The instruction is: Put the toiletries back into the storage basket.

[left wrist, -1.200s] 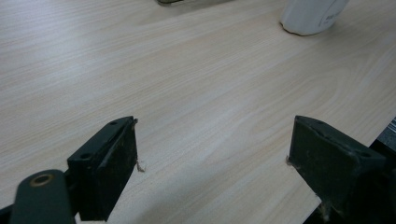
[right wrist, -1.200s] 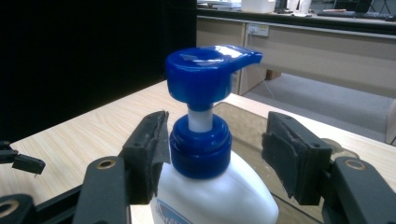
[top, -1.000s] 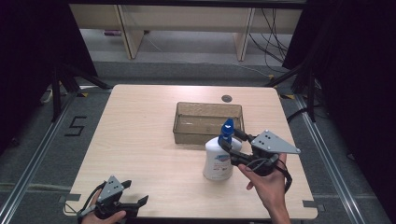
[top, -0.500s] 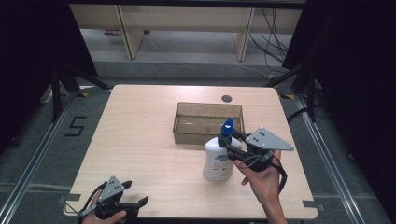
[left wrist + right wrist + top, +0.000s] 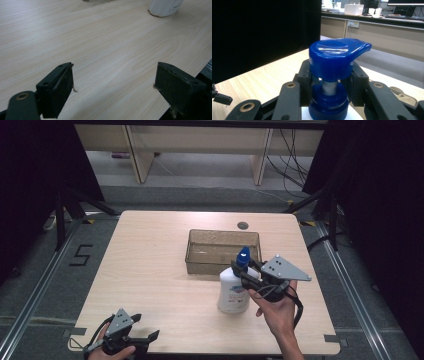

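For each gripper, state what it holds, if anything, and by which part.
The right gripper has just closed on the pump bottle, its fingers clamping the blue neck under the pump head. The left gripper is open and holds nothing.

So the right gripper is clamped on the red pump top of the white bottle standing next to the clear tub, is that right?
Not quite: the pump top is blue, not red, as the right gripper view shows. The rest holds: the right gripper has just been closing, with the pump's neck between its fingers, and the white bottle stands beside the clear tub.
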### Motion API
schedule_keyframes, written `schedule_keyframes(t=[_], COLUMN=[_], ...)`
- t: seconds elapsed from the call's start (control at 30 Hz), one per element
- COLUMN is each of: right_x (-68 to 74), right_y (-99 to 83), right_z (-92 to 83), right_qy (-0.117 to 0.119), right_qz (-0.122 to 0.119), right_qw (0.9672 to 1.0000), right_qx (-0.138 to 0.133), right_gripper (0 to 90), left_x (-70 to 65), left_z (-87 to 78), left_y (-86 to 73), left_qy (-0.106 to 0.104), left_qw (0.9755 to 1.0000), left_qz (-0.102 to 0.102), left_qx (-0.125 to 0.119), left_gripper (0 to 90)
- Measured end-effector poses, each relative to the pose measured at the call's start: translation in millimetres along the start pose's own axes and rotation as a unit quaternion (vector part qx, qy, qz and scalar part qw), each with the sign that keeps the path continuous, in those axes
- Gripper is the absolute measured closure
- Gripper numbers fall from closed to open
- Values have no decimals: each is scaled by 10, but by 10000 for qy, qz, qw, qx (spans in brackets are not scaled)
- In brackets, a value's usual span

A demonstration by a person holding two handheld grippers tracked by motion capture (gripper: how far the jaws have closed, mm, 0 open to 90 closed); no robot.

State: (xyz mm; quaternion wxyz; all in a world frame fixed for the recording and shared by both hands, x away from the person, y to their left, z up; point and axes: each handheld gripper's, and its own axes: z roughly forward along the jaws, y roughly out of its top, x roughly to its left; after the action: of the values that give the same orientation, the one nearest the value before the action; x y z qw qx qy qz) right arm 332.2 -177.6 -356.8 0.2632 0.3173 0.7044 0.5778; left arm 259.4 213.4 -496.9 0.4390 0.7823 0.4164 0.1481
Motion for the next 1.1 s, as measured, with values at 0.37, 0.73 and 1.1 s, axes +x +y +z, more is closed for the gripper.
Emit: schedule_keyframes(t=[0.37, 0.73, 1.1], right_x=[22, 23, -38], right_y=[-13, 12, 209], right_z=[3, 38, -17], right_qy=[-163, -209, -245], right_qz=[-130, -91, 4], right_qw=[9997, 9997, 9994], right_qx=[-88, -23, -251], right_gripper=[624, 625, 626], left_x=[-6, -13, -3], left_z=[-4, 5, 4], left_y=[4, 4, 2], left_qy=[21, -6, -10], left_qw=[10000, 10000, 10000], left_qz=[0, -14, -19], left_qx=[13, -26, -5], left_gripper=[148, 148, 148])
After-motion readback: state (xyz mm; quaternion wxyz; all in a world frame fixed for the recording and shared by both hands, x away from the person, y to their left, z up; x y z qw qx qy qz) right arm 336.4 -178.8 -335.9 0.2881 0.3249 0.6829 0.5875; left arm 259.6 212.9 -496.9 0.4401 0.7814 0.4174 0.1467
